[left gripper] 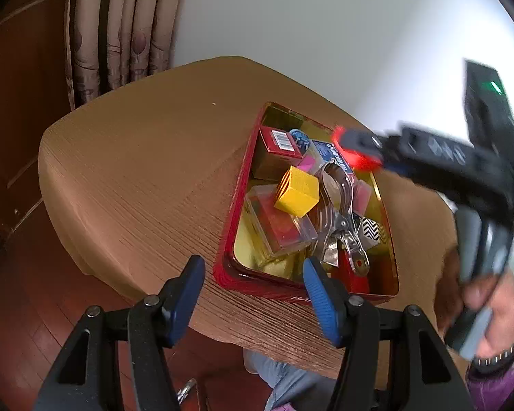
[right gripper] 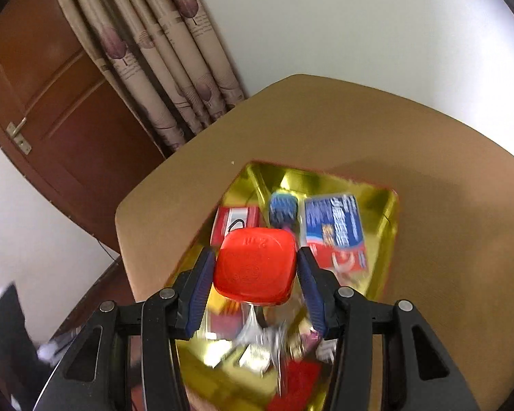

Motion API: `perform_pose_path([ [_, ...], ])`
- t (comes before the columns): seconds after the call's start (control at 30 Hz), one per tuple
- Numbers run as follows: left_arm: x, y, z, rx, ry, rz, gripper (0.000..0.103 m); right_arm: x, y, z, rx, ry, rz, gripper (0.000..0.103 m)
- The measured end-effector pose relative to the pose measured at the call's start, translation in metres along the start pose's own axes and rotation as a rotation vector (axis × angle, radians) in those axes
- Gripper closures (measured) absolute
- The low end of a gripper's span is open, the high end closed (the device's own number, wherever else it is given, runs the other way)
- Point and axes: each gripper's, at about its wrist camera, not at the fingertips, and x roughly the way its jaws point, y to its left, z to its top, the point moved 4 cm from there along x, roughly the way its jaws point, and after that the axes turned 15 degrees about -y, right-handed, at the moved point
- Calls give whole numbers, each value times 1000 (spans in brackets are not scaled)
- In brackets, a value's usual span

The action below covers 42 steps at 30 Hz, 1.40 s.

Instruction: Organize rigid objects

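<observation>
A brown table (left gripper: 137,178) is seen from above in both wrist views, with a patterned curtain (left gripper: 126,24) and a dark wooden door (right gripper: 61,102) in the upper left of each frame and a pale wall behind.

In the left wrist view, a red tin (left gripper: 236,205) with a shiny gold inside is set on the table at centre right. It is filled with small items: a yellow cube (left gripper: 296,191) lies on top of a clear plastic box (left gripper: 277,226), a red carton with a barcode (left gripper: 279,144) is at the far end, a clear plastic clip with metal spring (left gripper: 339,205) runs down the middle, and a black-and-white zigzag piece (left gripper: 370,231) is seen toward the right wall. The left gripper (left gripper: 253,294) is shown at the bottom of the frame with its blue-padded fingers spread apart and nothing between them, at the tin's near edge. The right gripper is blurred at the right of the frame, reaching over the tin's far end, and is held by a hand (left gripper: 490,311).

In the right wrist view, the right gripper (right gripper: 255,274) is closed on a red square cap (right gripper: 255,267), which is pinched from both sides by the blue pads above the tin (right gripper: 390,219). Beyond the cap, a blue-and-red printed packet (right gripper: 335,233) and a blue round item (right gripper: 283,207) are seen lying inside the tin. The lower contents are blurred.
</observation>
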Motion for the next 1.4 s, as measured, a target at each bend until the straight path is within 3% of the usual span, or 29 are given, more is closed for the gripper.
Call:
perform_pose_path([
  [0.2,1,-3,-1,31,-12,25,42,28,-3,12,-10,-7,-69,54],
  [0.3,2,-3,1,34,-20,43,42,24,-7,13,42,-9,-37,51],
  [0.47,4,-5,2,30,-11,4,42,-40,1,18,-1,-151,-58,45],
  [0.53,2,-8,2,52,-17,11,42,-69,9,4,-34,-213,-98,26],
  [0.63,-4,-14,1,61,-35,-6,42,-100,20,-28,-81,-276,-178,11],
  [0.73,-13,-23,3,108,-77,-1,42,-126,31,-55,-115,-338,-245,9],
  [0.93,-27,-39,3,168,-134,13,41,-159,36,-70,-192,-440,-361,2],
  [1.17,-45,-56,5,323,-269,224,38,-187,30,-77,-178,-486,-414,1],
  [1.4,-67,-61,10,358,-401,338,37,-211,35,-75,-182,-519,-410,1],
])
